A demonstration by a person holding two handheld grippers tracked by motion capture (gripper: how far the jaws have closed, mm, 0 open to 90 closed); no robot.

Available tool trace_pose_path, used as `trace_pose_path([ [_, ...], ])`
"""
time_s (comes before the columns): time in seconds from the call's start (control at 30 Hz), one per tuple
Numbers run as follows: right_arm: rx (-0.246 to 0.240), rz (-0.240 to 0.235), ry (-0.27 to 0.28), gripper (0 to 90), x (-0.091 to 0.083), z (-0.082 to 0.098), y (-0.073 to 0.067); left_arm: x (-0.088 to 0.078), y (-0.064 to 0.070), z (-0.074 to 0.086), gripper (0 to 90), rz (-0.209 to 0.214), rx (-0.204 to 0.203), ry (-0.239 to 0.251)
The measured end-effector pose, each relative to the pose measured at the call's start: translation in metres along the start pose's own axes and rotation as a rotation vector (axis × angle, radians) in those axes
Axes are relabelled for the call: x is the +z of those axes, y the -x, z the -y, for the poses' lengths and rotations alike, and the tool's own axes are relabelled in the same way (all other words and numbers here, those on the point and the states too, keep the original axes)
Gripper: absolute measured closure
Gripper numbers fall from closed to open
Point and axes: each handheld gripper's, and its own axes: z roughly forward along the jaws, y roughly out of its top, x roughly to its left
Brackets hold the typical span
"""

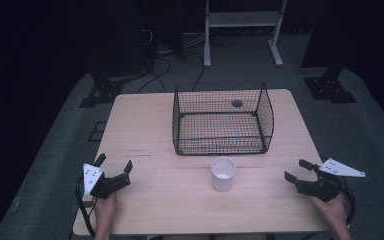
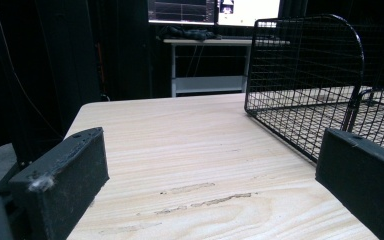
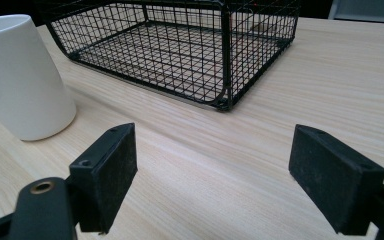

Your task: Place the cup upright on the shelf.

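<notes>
Both tools wide open, empty: left tool [image 1: 114, 168] lower left, right tool [image 1: 299, 170] lower right. Cup [image 1: 223, 173] centre bench [image 1: 145, 140], below basket [image 1: 222, 118]. Cup's top cropped in right gripper view.

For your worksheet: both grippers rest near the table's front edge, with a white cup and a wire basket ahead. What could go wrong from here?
1. The white cup is tall, stands free and looks empty; a sideways nudge from the right gripper, whose jaws stand open, could tip it.
2. The wire basket stands just behind the cup, so a cup carried too low might catch its front rim.
</notes>
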Motion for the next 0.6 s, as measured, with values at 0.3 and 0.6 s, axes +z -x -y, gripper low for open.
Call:
trace_pose_path([
  [0.3,0.000,-0.004,-0.005,15.9,0.000,-0.002,-0.001,0.000,0.000,0.000,0.0,0.000,0.001,-0.002],
  [0.6,-0.021,-0.039,-0.005,13.7,-0.001,-0.010,-0.014,0.000,0.000,0.000,0.0,0.004,0.002,0.002],
])
